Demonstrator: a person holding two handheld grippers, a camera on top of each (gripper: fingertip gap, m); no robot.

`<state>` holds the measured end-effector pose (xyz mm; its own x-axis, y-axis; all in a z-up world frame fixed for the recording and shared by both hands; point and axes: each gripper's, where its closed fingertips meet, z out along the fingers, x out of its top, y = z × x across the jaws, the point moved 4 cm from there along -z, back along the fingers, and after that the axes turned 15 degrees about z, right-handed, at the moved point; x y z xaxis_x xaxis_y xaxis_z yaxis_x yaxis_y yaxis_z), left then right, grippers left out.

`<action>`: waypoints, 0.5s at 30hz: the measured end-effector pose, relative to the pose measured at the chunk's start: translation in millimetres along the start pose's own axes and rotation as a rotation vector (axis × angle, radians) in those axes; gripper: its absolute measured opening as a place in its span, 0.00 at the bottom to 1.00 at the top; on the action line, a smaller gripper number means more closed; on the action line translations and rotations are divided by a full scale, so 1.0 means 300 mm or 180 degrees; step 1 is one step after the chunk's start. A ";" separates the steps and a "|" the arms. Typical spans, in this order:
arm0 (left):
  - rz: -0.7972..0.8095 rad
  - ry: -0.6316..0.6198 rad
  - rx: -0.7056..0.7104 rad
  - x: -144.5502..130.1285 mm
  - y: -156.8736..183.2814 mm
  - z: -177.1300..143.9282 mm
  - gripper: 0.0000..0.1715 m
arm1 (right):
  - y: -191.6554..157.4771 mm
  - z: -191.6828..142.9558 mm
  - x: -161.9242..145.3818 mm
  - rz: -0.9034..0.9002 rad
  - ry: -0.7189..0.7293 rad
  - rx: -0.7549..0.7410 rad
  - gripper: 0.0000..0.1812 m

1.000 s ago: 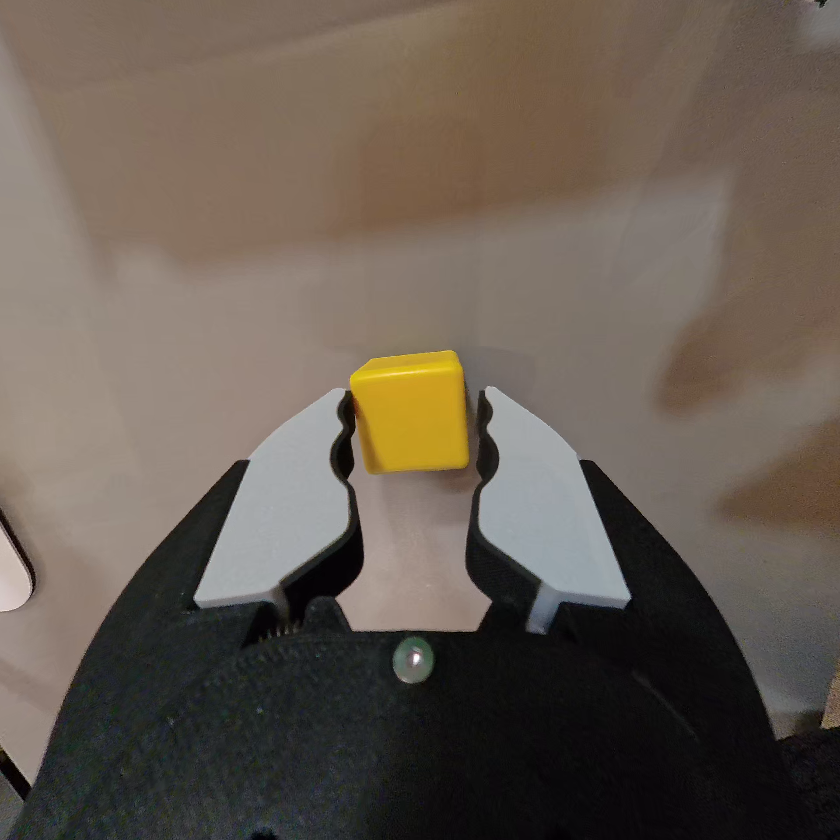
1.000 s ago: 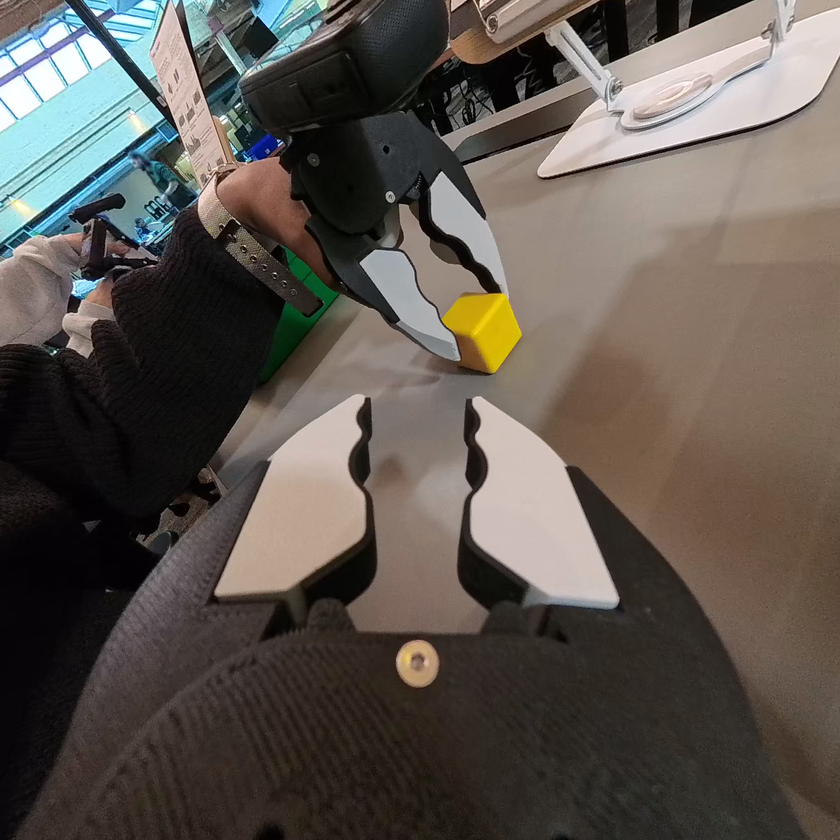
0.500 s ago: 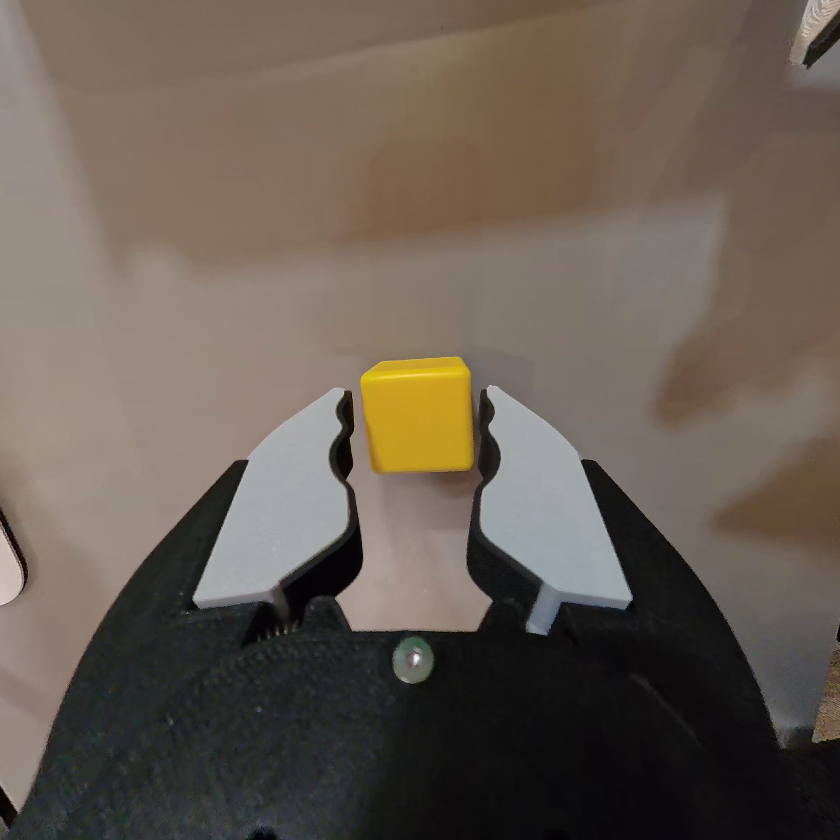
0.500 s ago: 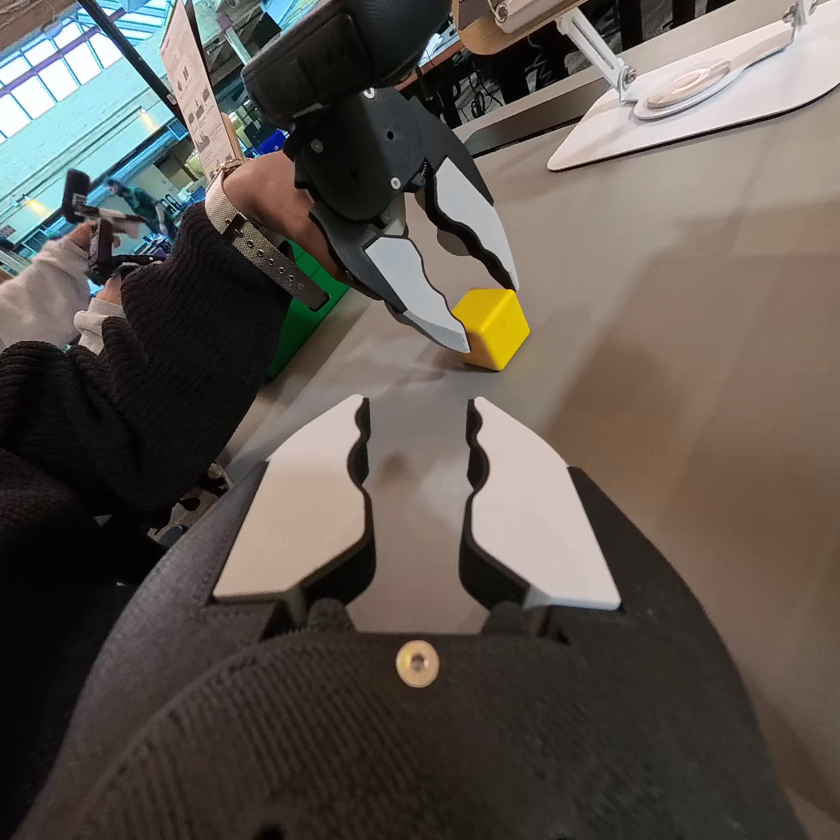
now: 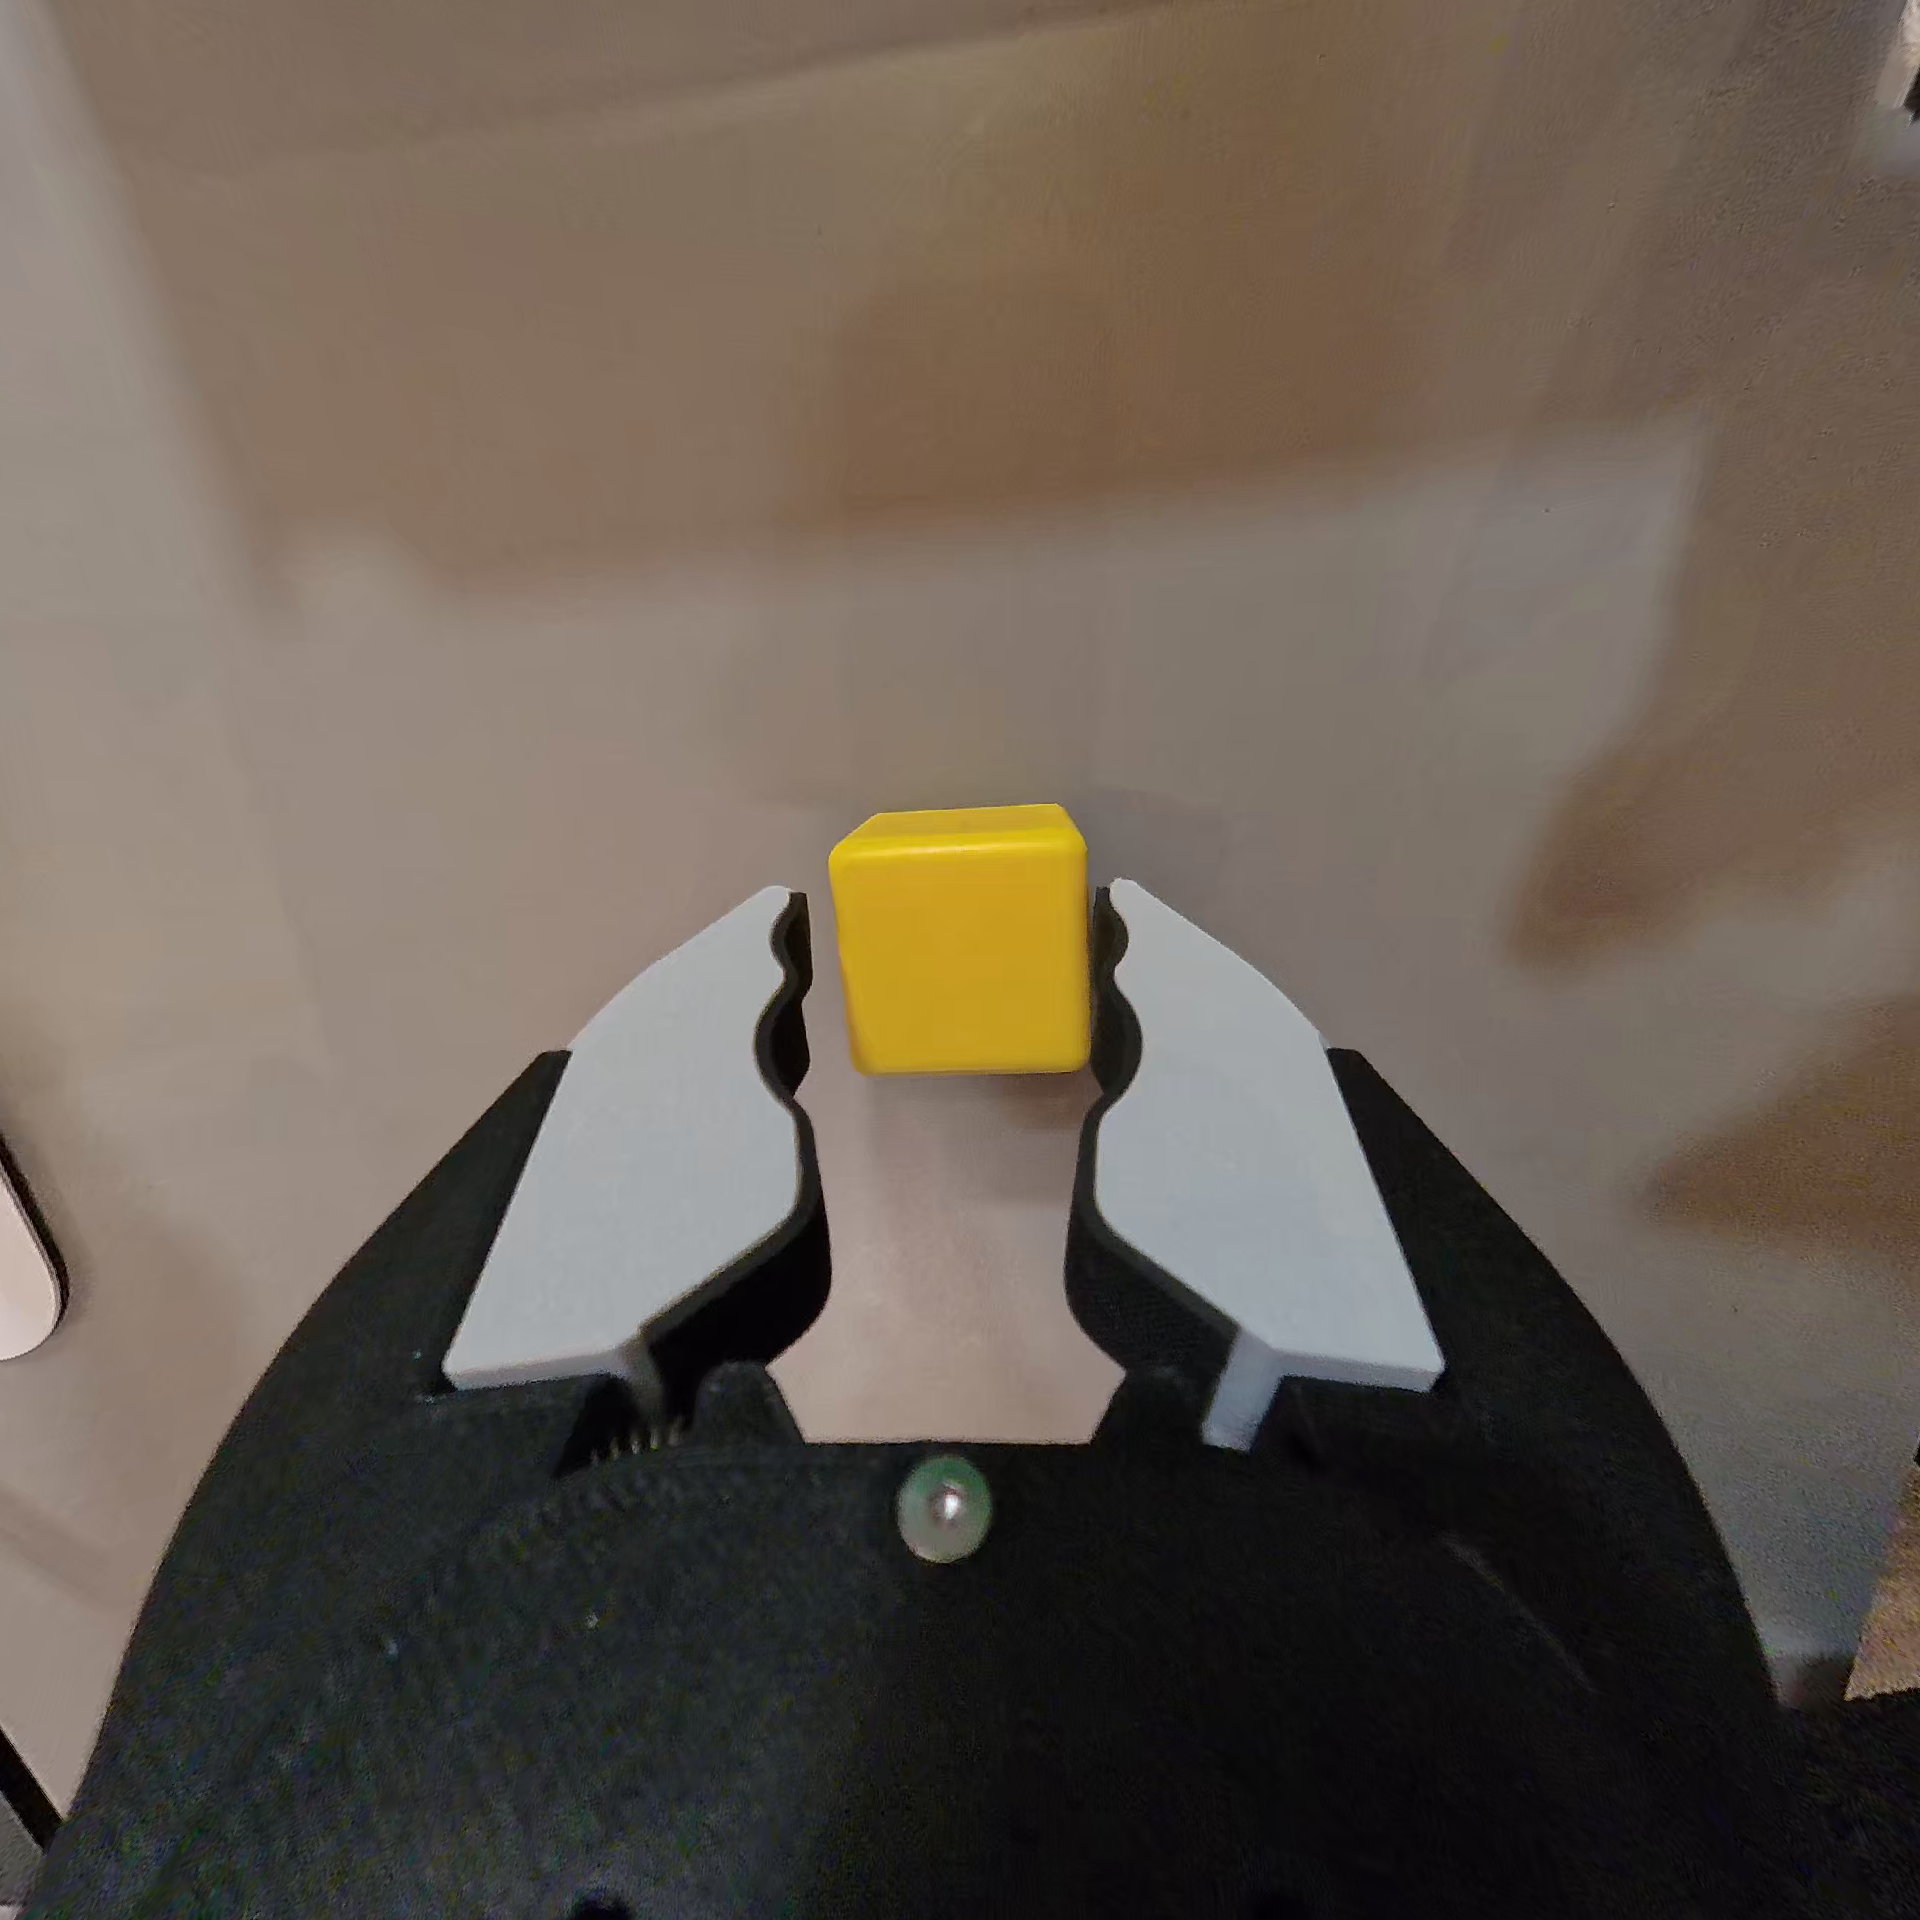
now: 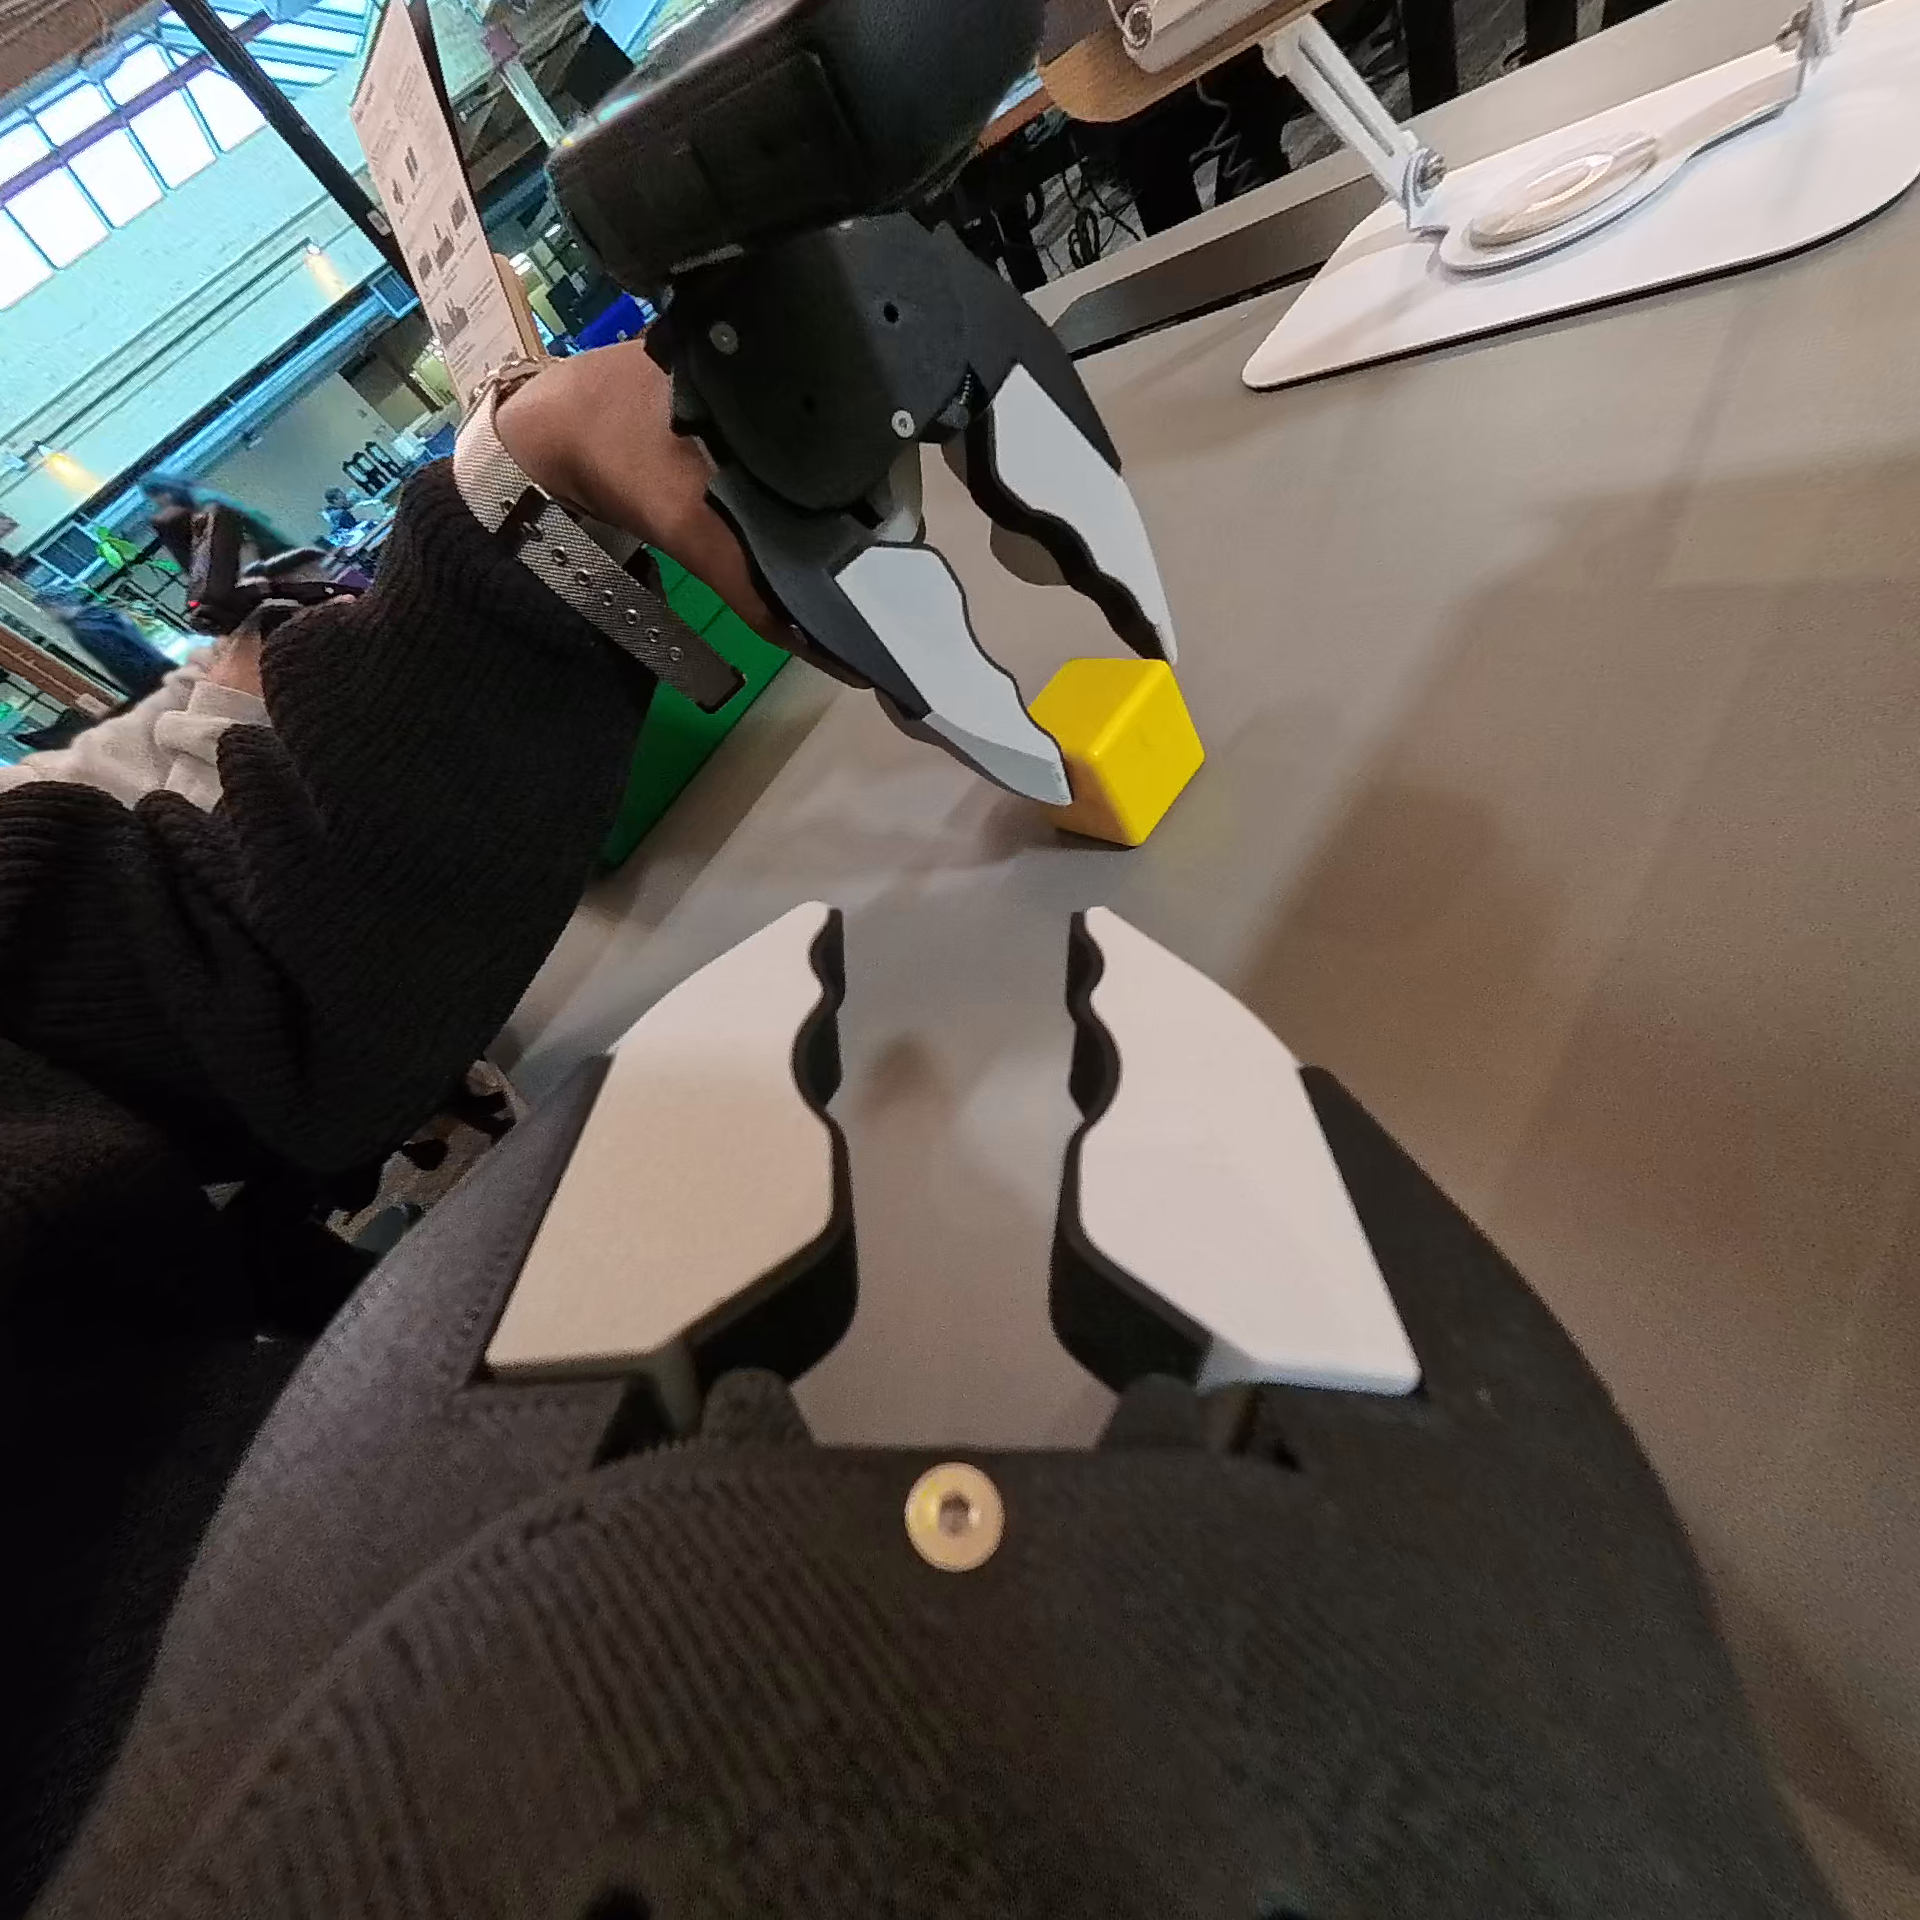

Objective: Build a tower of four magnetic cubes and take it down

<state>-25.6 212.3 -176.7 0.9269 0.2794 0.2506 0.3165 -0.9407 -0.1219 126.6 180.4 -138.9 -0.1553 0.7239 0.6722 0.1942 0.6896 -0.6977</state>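
A yellow cube (image 5: 961, 956) stands on the grey-brown table (image 5: 935, 468). My left gripper (image 5: 954, 899) is open and straddles it, with a fingertip close on each side. A thin gap shows at the left finger; the right finger is at or just off the cube's side. The right wrist view shows the left gripper (image 6: 1107, 717) angled down over the cube (image 6: 1127, 764), its near fingertip (image 6: 1044, 774) low at the cube's left face. My right gripper (image 6: 956, 935) is open and empty, low over the table, a short way in front of the cube.
A white flat stand base (image 6: 1610, 239) lies at the back right. A green box (image 6: 686, 717) sits beyond the table's left edge. A black-sleeved arm with a watch strap (image 6: 613, 592) holds the left gripper. A white object (image 5: 21, 1278) shows at the left edge. My right tips are about 40 centimeters from the white object (image 5: 21, 1278), my left tips only 25 centimeters.
The cube stood skewed against the left finger; it now sits square and centred between the left gripper's fingers. Both grippers' finger spacing is unchanged. The right view has shifted slightly.
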 end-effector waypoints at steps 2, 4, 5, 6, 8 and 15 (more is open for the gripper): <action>-0.0007 -0.0003 0.0004 -0.001 -0.001 -0.001 0.31 | 0.006 -0.003 0.005 -0.0120 0.0036 -0.0110 0.23; -0.0022 0.0017 0.0015 -0.001 -0.003 -0.005 0.31 | 0.006 -0.006 0.010 -0.0383 0.0083 -0.0254 0.23; -0.0032 0.0034 0.0021 0.000 -0.005 -0.009 0.31 | 0.000 -0.007 0.010 -0.0531 0.0101 -0.0299 0.22; -0.0039 0.0057 0.0027 0.001 -0.006 -0.014 0.31 | -0.008 -0.007 0.009 -0.0672 0.0118 -0.0328 0.22; -0.0050 0.0118 0.0044 0.006 -0.009 -0.027 0.31 | -0.027 -0.011 0.010 -0.0945 0.0181 -0.0380 0.23; -0.0052 0.0339 0.0177 0.021 -0.018 -0.091 0.31 | -0.025 -0.298 0.272 -0.1401 0.1621 -0.0919 0.18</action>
<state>-26.9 213.9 -148.3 0.8957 0.2699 0.3534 0.3449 -0.9233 -0.1692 199.2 232.4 -56.6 0.1780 0.2326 0.9562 0.4761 0.8300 -0.2905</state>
